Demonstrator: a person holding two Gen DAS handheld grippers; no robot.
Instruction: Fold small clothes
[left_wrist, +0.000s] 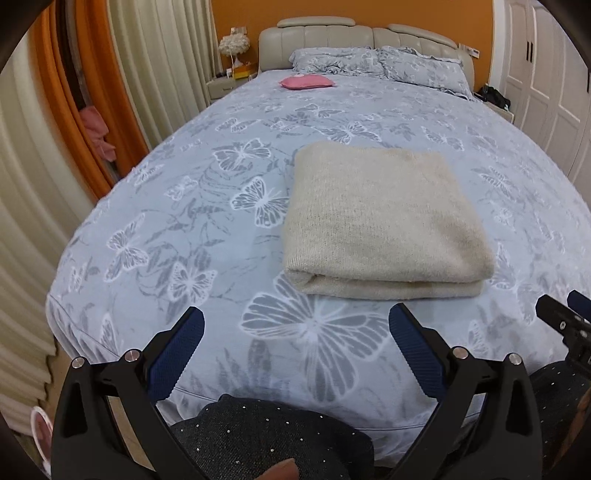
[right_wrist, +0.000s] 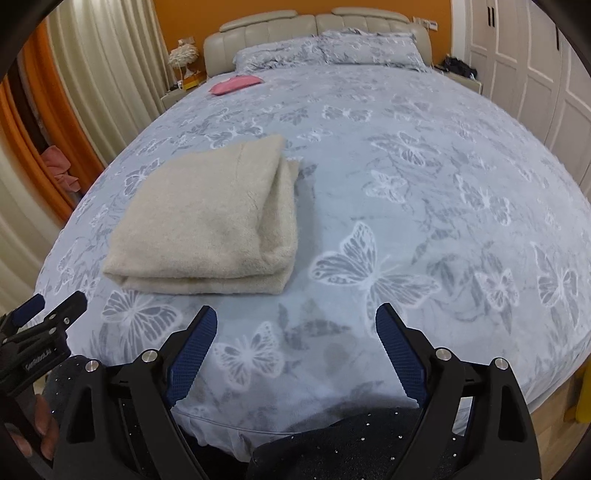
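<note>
A cream knitted garment (left_wrist: 384, 218) lies folded into a thick rectangle on the blue butterfly bedspread (left_wrist: 207, 192). It also shows in the right wrist view (right_wrist: 207, 218), left of centre. My left gripper (left_wrist: 295, 321) is open and empty, held near the bed's front edge, short of the garment's near fold. My right gripper (right_wrist: 295, 321) is open and empty, to the right of the garment and apart from it. Each gripper shows at the edge of the other's view: the right gripper (left_wrist: 565, 310) and the left gripper (right_wrist: 48, 306).
A small pink cushion (left_wrist: 306, 82) lies far up the bed near the pillows (left_wrist: 376, 62) and padded headboard (left_wrist: 354, 33). Curtains (left_wrist: 37, 184) hang on the left, white wardrobe doors (left_wrist: 546, 74) stand on the right. The person's dark speckled trousers (left_wrist: 266, 439) are at the bed's front edge.
</note>
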